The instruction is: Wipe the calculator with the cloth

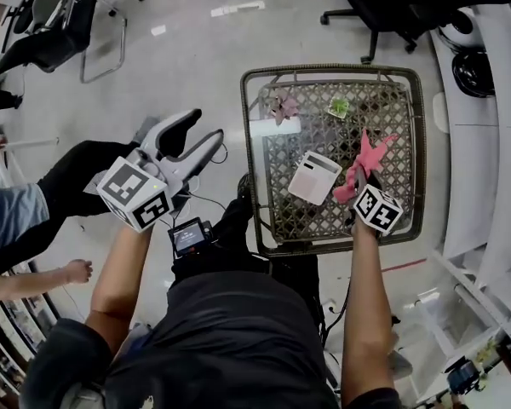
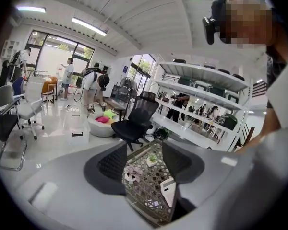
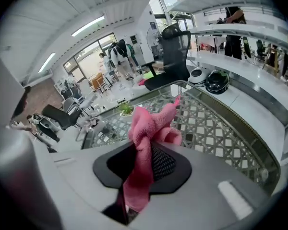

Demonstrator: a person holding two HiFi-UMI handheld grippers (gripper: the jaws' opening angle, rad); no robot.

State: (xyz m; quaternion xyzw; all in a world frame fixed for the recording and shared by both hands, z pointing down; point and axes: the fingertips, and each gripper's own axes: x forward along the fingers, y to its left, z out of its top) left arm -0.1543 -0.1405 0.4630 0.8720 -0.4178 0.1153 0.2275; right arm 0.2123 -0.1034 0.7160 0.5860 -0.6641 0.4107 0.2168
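Observation:
A white calculator (image 1: 315, 178) lies flat on the lattice-topped table (image 1: 418, 143), near its front middle. Just to its right, my right gripper (image 1: 360, 180) is shut on a pink cloth (image 1: 368, 162), which sticks up from the jaws above the table. In the right gripper view the cloth (image 3: 147, 137) is bunched and pinched between the dark pads of the right gripper (image 3: 145, 152). My left gripper (image 1: 203, 136) hangs open over the floor, left of the table. In the left gripper view the left gripper (image 2: 144, 152) has nothing between its jaws, and the calculator (image 2: 169, 191) shows beyond them.
A small pink flower pot (image 1: 283, 105), a little green plant (image 1: 339, 106) and a white object (image 1: 274, 127) stand at the table's far side. A black office chair (image 1: 409, 7) stands behind it, with a white shelf and dark helmet (image 1: 473, 71) to the right. A person's arm (image 1: 34, 220) is at the left.

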